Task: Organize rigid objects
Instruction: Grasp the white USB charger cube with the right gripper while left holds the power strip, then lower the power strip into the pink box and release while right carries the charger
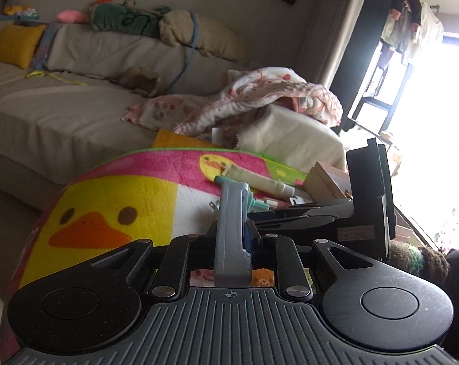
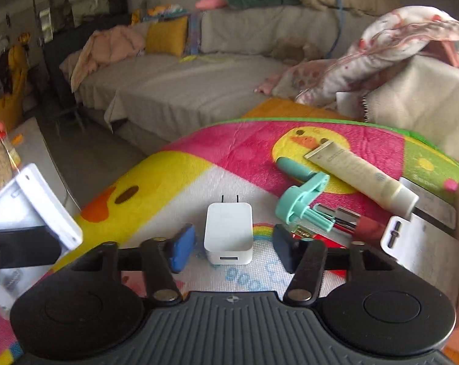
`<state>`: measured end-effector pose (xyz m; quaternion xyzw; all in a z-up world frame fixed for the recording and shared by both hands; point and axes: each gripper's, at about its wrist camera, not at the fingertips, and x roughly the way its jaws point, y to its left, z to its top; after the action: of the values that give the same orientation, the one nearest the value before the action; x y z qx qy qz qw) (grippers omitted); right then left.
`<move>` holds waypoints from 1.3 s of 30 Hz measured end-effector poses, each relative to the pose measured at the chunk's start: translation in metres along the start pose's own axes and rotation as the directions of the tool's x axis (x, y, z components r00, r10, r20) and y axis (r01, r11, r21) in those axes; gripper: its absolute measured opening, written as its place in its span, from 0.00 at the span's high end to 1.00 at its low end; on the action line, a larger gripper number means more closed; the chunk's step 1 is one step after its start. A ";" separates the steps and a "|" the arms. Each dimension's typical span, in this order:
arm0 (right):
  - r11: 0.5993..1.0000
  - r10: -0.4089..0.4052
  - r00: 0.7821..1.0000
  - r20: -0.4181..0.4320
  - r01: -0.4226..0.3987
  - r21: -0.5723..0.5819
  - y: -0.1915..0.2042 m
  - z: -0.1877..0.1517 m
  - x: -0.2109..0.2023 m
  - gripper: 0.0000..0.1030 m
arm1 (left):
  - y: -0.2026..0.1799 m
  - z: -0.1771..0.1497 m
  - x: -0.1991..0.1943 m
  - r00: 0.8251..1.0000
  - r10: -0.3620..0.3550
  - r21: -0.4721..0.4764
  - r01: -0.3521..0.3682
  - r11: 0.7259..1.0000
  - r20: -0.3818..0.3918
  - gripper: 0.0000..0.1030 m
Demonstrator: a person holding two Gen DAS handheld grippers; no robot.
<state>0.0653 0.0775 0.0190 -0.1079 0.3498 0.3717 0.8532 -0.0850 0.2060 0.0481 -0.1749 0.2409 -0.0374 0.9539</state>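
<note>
Fingers: right gripper [image 2: 231,249] wide around charger [image 2: 228,232]; left gripper [image 1: 234,243] clamped on a pale tray [image 1: 231,231].

Charger lies flat on the duck blanket [image 2: 180,164], prongs pointing away, between the blue pad [image 2: 182,251] and the black one, neither touching. Risks: soft cloth may let the smooth white body slide or twist as the jaws close. Green tool [image 2: 302,200], lipstick [image 2: 348,222] and tube [image 2: 363,179] lie just beside, easy to snag. Tray, held by one edge, may tilt.
</note>
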 end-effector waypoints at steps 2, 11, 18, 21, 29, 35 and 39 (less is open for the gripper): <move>0.999 -0.003 1.000 -0.006 0.003 -0.039 0.002 -0.003 -0.007 0.68 | -0.001 -0.001 0.000 1.000 -0.014 -0.003 0.014 1.000 -0.006 0.81; 0.999 -0.051 0.996 0.078 0.052 -0.014 -0.038 -0.068 -0.156 0.69 | -0.071 -0.022 0.018 0.942 -0.254 0.127 0.285 0.950 -0.218 0.81; 0.960 -0.270 0.954 0.135 0.255 0.119 -0.082 -0.136 -0.272 0.69 | -0.167 -0.023 0.043 0.843 -0.413 0.218 0.500 0.838 -0.345 0.80; 0.932 -0.354 0.915 0.193 0.328 0.156 -0.093 -0.150 -0.308 0.69 | -0.210 0.008 0.060 0.832 -0.459 0.272 0.541 0.796 -0.311 0.80; 0.894 -0.434 0.861 0.264 0.376 0.241 -0.119 -0.161 -0.332 0.69 | -0.282 0.083 0.154 0.858 -0.459 0.272 0.510 0.816 -0.231 0.79; 0.887 -0.427 0.875 0.229 0.355 0.297 -0.132 -0.173 -0.318 0.69 | -0.275 0.053 0.218 0.889 -0.344 0.287 0.429 0.857 -0.302 0.77; 0.874 -0.434 0.881 0.189 0.361 0.326 -0.141 -0.179 -0.305 0.69 | -0.243 0.050 0.221 0.911 -0.332 0.228 0.387 0.894 -0.244 0.77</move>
<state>-0.0730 -0.2711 0.0839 -0.0069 0.2556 0.1441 0.9560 0.1361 -0.0402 0.0763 -0.0797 0.2906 -0.2637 0.9163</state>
